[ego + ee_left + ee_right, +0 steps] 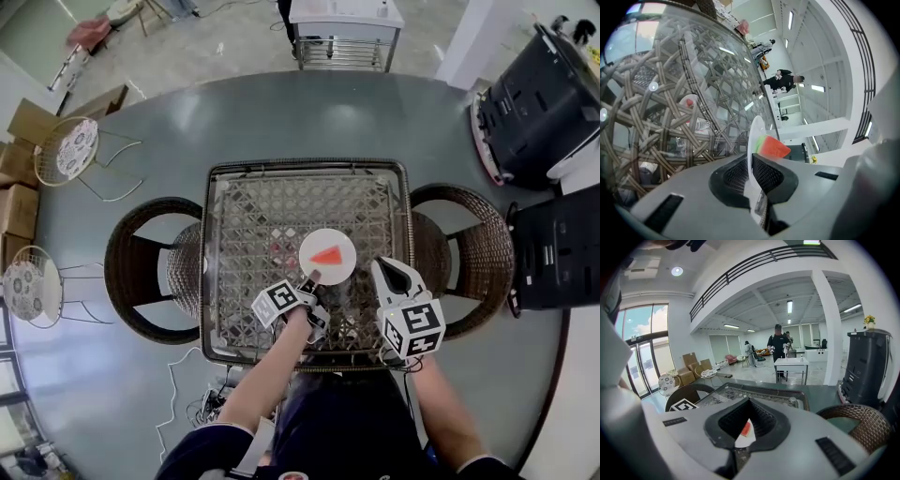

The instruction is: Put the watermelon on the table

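A red wedge of watermelon (327, 255) lies on a small white plate (339, 269) over the glass top of the wicker table (217, 281). My left gripper (311, 277) is shut on the plate's near edge. In the left gripper view the plate (754, 136) stands edge-on between the black pads, with the watermelon (772, 146) just past them. I cannot tell whether the plate touches the glass. My right gripper (398, 274) hangs open just right of the plate with nothing in it. Through its jaws I see the plate (743, 440) and the watermelon (746, 428).
Wicker chairs stand at the table's left (141, 272) and right (469, 262). Black machines (544, 112) are at the far right, and a white cart (345, 33) is beyond the table. Cardboard boxes (19, 187) sit at the left. People (778, 350) stand far off.
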A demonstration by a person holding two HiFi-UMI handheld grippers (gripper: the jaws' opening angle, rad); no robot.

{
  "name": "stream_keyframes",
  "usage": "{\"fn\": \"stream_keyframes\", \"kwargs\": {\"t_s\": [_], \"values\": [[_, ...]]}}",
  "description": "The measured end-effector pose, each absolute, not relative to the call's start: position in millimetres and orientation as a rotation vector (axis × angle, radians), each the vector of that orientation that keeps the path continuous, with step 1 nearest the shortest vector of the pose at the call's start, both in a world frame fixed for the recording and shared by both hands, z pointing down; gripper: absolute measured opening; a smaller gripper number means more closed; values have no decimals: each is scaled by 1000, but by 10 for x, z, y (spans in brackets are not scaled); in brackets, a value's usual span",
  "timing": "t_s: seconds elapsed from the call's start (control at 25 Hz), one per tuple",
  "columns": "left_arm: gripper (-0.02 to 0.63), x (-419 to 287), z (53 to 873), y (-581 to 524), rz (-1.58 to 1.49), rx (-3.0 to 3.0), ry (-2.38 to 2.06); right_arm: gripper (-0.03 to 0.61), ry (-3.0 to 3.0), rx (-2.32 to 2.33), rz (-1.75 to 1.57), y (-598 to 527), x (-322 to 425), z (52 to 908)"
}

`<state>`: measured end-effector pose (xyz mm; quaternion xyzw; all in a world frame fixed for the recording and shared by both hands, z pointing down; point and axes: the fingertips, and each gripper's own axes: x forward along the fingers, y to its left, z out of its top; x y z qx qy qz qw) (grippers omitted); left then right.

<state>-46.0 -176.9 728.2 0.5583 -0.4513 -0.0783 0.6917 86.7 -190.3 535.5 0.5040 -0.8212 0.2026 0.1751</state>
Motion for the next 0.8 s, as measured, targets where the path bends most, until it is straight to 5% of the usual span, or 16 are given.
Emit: {"fn": "stream_keyframes", "kwargs": {"t_s": [0.8], "values": [[103, -451, 7311, -1747, 339, 1535, -1216, 2, -2336, 1419, 584, -1900, 934, 5356]]}}
